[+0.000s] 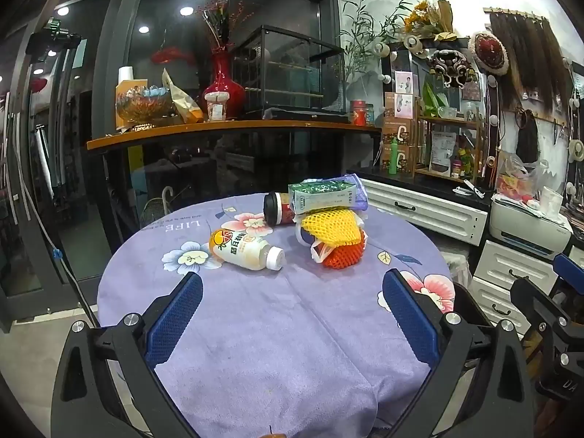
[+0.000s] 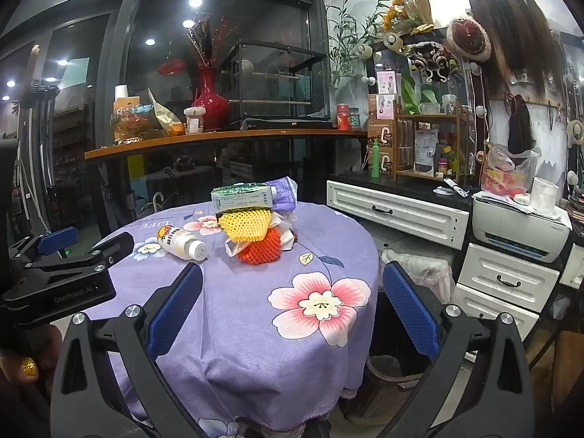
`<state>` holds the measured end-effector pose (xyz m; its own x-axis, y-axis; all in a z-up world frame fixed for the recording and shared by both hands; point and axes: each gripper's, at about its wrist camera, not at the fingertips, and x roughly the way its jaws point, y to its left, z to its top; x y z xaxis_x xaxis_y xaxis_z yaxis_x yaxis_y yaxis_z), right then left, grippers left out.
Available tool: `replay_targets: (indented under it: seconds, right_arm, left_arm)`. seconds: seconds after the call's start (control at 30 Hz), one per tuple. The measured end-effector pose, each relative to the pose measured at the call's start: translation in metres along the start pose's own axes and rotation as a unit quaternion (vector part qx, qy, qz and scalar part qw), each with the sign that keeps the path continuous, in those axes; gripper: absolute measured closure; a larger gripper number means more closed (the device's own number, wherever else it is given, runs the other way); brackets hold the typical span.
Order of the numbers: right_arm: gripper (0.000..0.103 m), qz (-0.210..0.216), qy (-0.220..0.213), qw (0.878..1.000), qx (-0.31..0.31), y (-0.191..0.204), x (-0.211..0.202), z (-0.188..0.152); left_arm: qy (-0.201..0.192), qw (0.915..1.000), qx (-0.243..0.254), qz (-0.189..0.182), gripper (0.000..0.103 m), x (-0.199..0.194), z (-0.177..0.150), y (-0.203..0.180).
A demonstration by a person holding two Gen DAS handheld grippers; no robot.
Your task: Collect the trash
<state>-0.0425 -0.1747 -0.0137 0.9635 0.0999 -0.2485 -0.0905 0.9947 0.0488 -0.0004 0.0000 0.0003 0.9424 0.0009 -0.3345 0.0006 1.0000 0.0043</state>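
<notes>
Trash sits in a small heap past the middle of the round table point(image 1: 255, 328), toward its far edge, on a purple cloth with flowers. A white drink bottle point(image 1: 245, 250) lies on its side by itself, just to the left of the heap, with its cap pointing at the near edge. It looks light and maybe empty, and it is smooth and round, so it could roll or slip — best to pinch it across the fat middle, not at the cap. A dark-lidded cup point(image 1: 277, 208) lies tipped over nearer the far edge, touching the heap; it is likely thin and easy to crush, so squeeze it softly. A yellow foam net point(image 1: 334, 226) rests on top of an orange foam net point(image 1: 341, 255). Both look soft and squishy and very light, so they can be grabbed almost anywhere. A green and white carton point(image 1: 321, 195) lies flat on top of the heap, and it may slide off if the nets are pulled first. The left gripper point(image 1: 292, 294) hangs over the near side of the table with its jaws wide open and nothing in them. The right gripper point(image 2: 292, 292) is by the near right edge, also spread wide and holding nothing. A bin point(image 2: 387, 383) stands on the floor down by the right side of the table.
</notes>
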Motion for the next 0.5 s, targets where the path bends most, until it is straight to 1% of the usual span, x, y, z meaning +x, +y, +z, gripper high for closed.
replay_targets:
  seconds: [0.5]
  right_arm:
    - [0.005,0.000,0.002,1.000,0.001,0.0010,0.0013,-0.0011]
  left_arm:
    - [-0.001,1.0000,0.003,0.001,0.005,-0.0002,0.0002,-0.0006]
